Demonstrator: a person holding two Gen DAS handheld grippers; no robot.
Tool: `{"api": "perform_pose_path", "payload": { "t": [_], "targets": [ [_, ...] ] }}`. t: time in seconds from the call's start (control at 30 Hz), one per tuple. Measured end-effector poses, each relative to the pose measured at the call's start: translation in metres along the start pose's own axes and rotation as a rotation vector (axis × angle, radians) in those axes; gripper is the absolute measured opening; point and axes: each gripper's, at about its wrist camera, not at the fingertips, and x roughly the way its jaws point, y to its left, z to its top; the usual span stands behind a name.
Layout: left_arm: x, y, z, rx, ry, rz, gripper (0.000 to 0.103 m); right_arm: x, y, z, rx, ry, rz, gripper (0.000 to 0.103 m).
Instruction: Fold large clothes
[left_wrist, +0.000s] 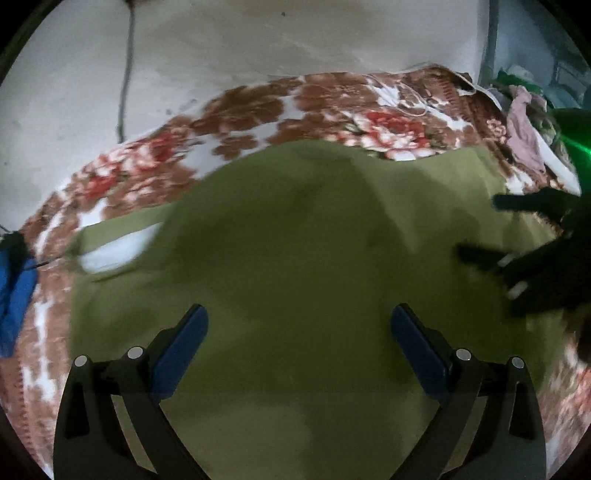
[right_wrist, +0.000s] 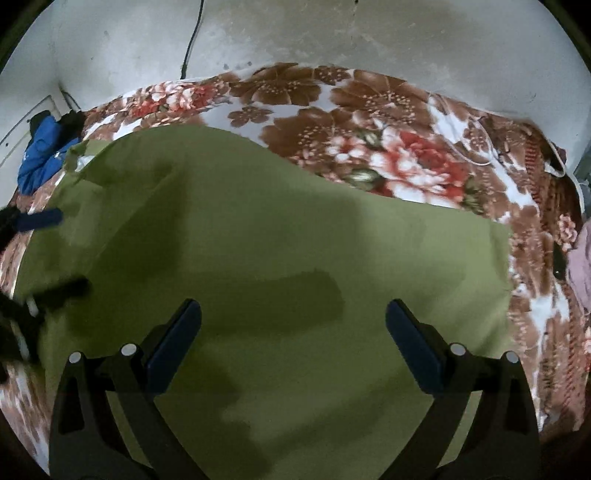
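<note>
I hold both grippers over an olive-green garment (right_wrist: 280, 258) that lies spread nearly flat on the floral blanket (right_wrist: 388, 147). My left gripper (left_wrist: 299, 347) hangs with its jaws wide apart and nothing between them; my right gripper (right_wrist: 293, 341) is the same, spread and empty above the cloth. Whether the pads touch the fabric I cannot tell.

The garment looks thin, soft and light, a limp woven cloth that will drape and sag from wherever I pinch it, and likely slide a little on the fuzzy blanket rather than cling. It will not hold a crease by stiffness, so I judge each fold needs two holds at once. The best places seem to be the edges: the straight hem on the blanket's pink-cloth side (right_wrist: 502, 258) for my right, and the corner near the white inner patch (left_wrist: 110, 254) for my left, towards the blue clothing (left_wrist: 14, 299).
</note>
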Motion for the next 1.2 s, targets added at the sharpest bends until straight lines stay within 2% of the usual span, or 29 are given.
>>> {"api": "perform_pose_path", "payload": {
  "t": [0.17,0.3,0.5,0.57,0.8,0.97,1.03,1.2],
  "targets": [
    [0.036,0.014,0.012,-0.038,0.068,-0.022,0.098,0.027,-0.007,0.012,-0.01,0.016,-0.027,0.098],
    [0.053,0.05,0.012,-0.053,0.103,-0.034,0.098,0.042,-0.028,0.01,-0.006,0.038,-0.033,0.098],
    [0.065,0.109,0.013,-0.05,0.132,0.048,0.098,0.052,-0.055,0.01,-0.035,0.023,-0.021,0.098],
    [0.068,0.123,0.014,-0.036,0.139,0.047,0.098,0.052,-0.062,0.012,-0.054,0.014,-0.033,0.098],
    [0.067,0.147,0.014,0.054,0.133,0.054,0.098,0.057,-0.114,0.011,-0.081,0.005,-0.14,0.098],
    [0.066,0.155,0.016,0.088,0.145,0.069,0.098,0.068,-0.161,0.005,-0.013,0.042,-0.2,0.098],
    [0.06,0.163,0.017,0.078,0.129,0.099,0.098,0.069,-0.172,0.001,-0.014,0.045,-0.228,0.098],
    [0.054,0.181,0.015,0.047,0.149,0.152,0.098,0.065,-0.195,-0.007,0.002,0.059,-0.281,0.098]
  ]
}}
